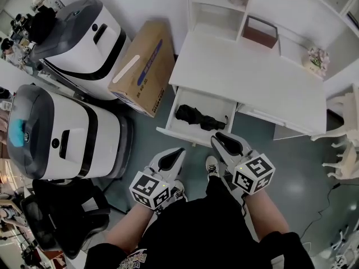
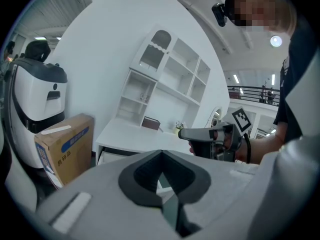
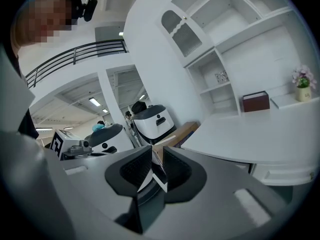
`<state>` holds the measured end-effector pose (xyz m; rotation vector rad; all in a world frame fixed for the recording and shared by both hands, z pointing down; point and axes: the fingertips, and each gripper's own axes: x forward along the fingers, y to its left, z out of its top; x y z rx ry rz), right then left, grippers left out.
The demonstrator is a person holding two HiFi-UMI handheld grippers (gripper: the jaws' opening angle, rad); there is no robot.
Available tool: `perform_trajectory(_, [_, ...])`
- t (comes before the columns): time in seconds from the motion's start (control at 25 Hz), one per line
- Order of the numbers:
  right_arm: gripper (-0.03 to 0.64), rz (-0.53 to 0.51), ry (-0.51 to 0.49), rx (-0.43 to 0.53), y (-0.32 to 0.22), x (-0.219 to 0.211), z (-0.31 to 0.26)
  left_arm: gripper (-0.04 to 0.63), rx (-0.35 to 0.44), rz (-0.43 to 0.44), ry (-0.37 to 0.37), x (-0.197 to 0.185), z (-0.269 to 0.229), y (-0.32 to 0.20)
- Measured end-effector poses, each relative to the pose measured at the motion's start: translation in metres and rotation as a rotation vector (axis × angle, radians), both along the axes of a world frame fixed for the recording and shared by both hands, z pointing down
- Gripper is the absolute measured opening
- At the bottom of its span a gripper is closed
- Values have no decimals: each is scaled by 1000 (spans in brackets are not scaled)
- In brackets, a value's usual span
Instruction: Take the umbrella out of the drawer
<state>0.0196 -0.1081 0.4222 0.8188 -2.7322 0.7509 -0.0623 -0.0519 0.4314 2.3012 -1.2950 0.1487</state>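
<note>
In the head view a folded black umbrella (image 1: 200, 118) lies in the open white drawer (image 1: 175, 129) of the white desk (image 1: 247, 77). Both grippers hover in front of the drawer, apart from the umbrella. My left gripper (image 1: 178, 150) is below the drawer's front edge, its pads meeting at the tips (image 2: 161, 154), with nothing in them. My right gripper (image 1: 217, 136) reaches the drawer's front near the umbrella's right end. Its jaws stand slightly apart (image 3: 152, 151) and are empty. Neither gripper view shows the umbrella.
A cardboard box (image 1: 140, 66) leans left of the desk, next to two white-and-grey machines (image 1: 84, 38) (image 1: 56, 133). A black chair (image 1: 61, 217) stands at lower left. A brown box (image 1: 259, 32) and a flower pot (image 1: 317, 58) sit at the desk's back. A pale wooden horse (image 1: 345, 150) is at right.
</note>
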Motion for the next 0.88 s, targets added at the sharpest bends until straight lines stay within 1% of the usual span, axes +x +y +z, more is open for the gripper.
perform_trajectory(0.16, [103,-51,17,-30,-24,4,23,0,-21,-30,-3,9,14,-18])
perform_trajectory(0.36, [106,-125,36,-75,-51,5,47,1,-64,-98,-2,14,31,-39])
perform_trajectory(0.52, [112,-180,59,-88,-73,2,67,0,-72,-148,-6,14,42,-56])
perform_trajectory(0.72, [140,-269,122,-96,-90,-4,100,0,-76,-200,-8,15,54,-71])
perform_trajectory(0.88, [160,-331,178,-116,-97,-9,130,0,-92,-219,-2,20,62,-76])
